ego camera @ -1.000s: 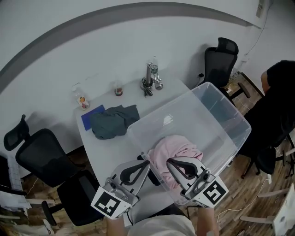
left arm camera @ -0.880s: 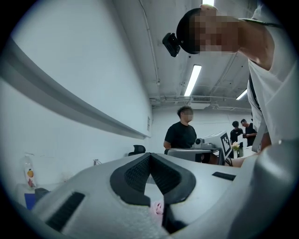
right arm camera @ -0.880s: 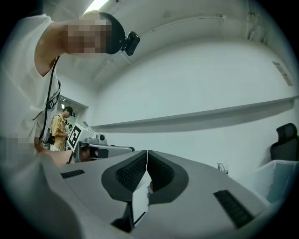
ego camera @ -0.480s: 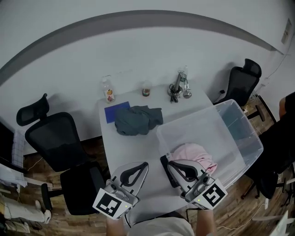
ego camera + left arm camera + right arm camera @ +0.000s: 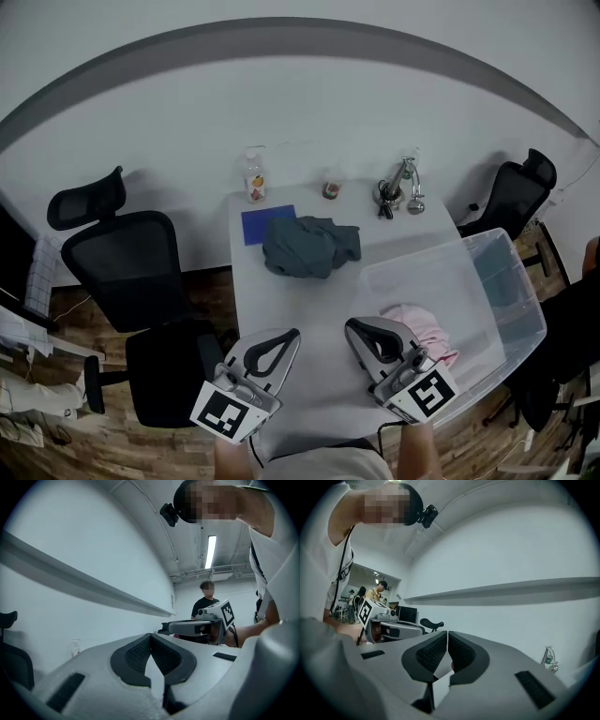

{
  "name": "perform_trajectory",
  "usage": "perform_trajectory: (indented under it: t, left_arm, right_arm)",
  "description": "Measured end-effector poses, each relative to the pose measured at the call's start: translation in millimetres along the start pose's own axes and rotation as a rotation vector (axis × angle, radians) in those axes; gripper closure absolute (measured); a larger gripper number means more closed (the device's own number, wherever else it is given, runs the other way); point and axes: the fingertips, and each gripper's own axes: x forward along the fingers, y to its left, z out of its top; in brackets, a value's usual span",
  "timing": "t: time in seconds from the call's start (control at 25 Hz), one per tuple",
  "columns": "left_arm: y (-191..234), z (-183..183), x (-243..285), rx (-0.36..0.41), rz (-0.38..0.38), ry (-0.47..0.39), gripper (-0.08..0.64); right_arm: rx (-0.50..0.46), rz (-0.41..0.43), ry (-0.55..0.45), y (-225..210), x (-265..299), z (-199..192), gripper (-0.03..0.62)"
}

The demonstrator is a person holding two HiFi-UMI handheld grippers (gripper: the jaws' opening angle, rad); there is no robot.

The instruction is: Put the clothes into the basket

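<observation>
Left gripper [image 5: 289,335], right gripper [image 5: 352,327]: jaws together, held nothing. Crumpled grey garment [image 5: 309,246] lay far on white table [image 5: 281,309]; pink garment [image 5: 422,323] lay inside clear plastic basket [image 5: 511,281], right.

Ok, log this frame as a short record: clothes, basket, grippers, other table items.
pink garment: inside basket
grey garment: on table, outside basket, beside blue sheet
left gripper: shut, empty, above table's near edge
right gripper: shut, empty, near basket
back of table: bottle, jar, metal items
task status: one garment in, one not yet
</observation>
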Motion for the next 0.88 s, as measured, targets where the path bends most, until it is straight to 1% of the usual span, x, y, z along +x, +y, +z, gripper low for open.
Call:
perform_trajectory:
  t: [0.28, 0.4, 0.44, 0.52, 0.68, 0.88]
  left_arm:
    - [37, -8, 3, 0.044, 0.023, 0.008, 0.554]
    - [54, -12, 8, 0.041, 0.035, 0.007, 0.554]
    - [60, -14, 10, 0.04, 0.039, 0.006, 0.554]
    - [72, -18, 14, 0.04, 0.047, 0.006, 0.554]
    - [96, -28, 26, 0.041, 0.056, 0.015, 0.554]
    - [121, -41, 40, 0.045, 0.053, 0.016, 0.554]
  right_arm:
    - [-0.071, -0.011, 0.093, -11, 53, -17, 0.578]
    - [-0.091, -0.033, 0.161, -22, 72, -31, 0.575]
    - [-0.096, -0.038, 0.187, -26, 78, -37, 0.565]
    - [-0.113, -0.042, 0.228, -33, 92, -48, 0.516]
    - [-0.148, -0.045, 0.299, -50, 122, -70, 0.497]
    - [-0.182, -0.043, 0.36, -67, 156, -93, 0.451]
